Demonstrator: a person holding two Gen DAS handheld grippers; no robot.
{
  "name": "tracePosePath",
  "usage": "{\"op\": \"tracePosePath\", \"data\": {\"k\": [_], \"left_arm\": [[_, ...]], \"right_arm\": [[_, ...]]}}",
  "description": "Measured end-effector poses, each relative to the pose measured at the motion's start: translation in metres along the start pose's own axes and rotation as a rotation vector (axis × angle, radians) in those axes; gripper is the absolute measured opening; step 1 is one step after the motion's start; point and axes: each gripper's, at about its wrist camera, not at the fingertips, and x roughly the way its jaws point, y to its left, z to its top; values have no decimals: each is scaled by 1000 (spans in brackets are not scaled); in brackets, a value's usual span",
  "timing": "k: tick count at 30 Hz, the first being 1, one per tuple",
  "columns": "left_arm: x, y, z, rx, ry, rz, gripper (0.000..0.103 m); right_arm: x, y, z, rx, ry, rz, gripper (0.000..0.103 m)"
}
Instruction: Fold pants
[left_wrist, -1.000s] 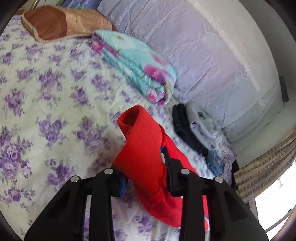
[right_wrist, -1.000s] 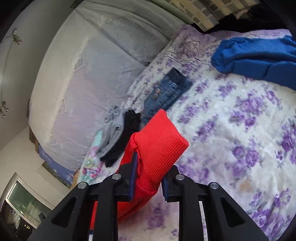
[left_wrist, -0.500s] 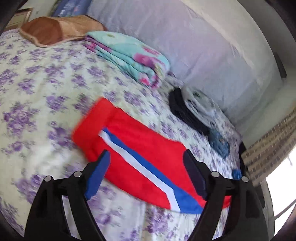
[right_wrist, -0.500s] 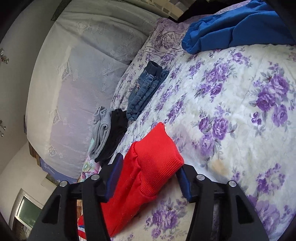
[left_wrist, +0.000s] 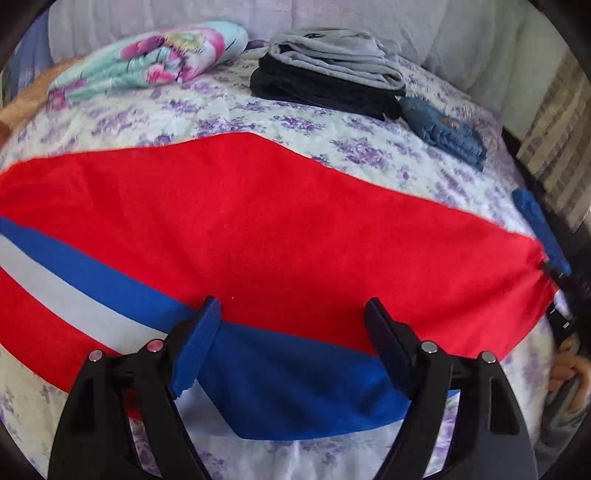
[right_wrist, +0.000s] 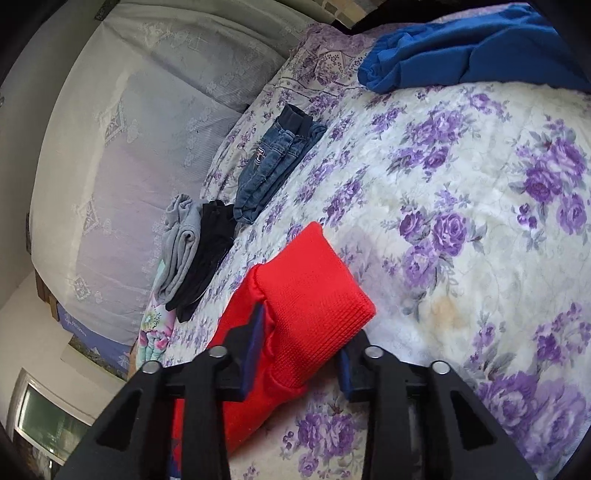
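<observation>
On the flowered bedspread (left_wrist: 229, 122) the red pants (left_wrist: 280, 229) now lie spread flat; the left gripper (left_wrist: 291, 343) has let go and hovers wide open, while the right gripper (right_wrist: 301, 345), jaws just closing, clamps the cuff (right_wrist: 314, 284), ready to fold.

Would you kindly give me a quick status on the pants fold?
Left gripper open over red pants. Right gripper clamped on ribbed cuff, jaws just closing. Pants flat on bed, unobstructed.
</observation>
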Motion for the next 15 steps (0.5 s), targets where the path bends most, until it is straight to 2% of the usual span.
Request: {"op": "tracePosePath", "data": {"k": [2,4,6,11,14,15], "left_arm": [[1,-8,-1,44,-6,54,79],[-1,-1,0,16,-7,25,79],[-11,12,1,-53,-29,-27,79],[-35,37,-2,-151,-74,-157,79],[-62,68,-2,-217,-139,-179,81],[-76,83,-3,-243,-178,-170,85]], "right_arm": [[-1,3,-1,-15,-6,-9,26],[-3,7,-1,-27,-20,-19,24],[-8,20,-4,-77,-51,-50,24],[-14,90,-23,-421,-140,-189,24],[-10,136,-39,-616,-173,-239,24],[-7,152,-47,-685,-181,-252,24]]}}
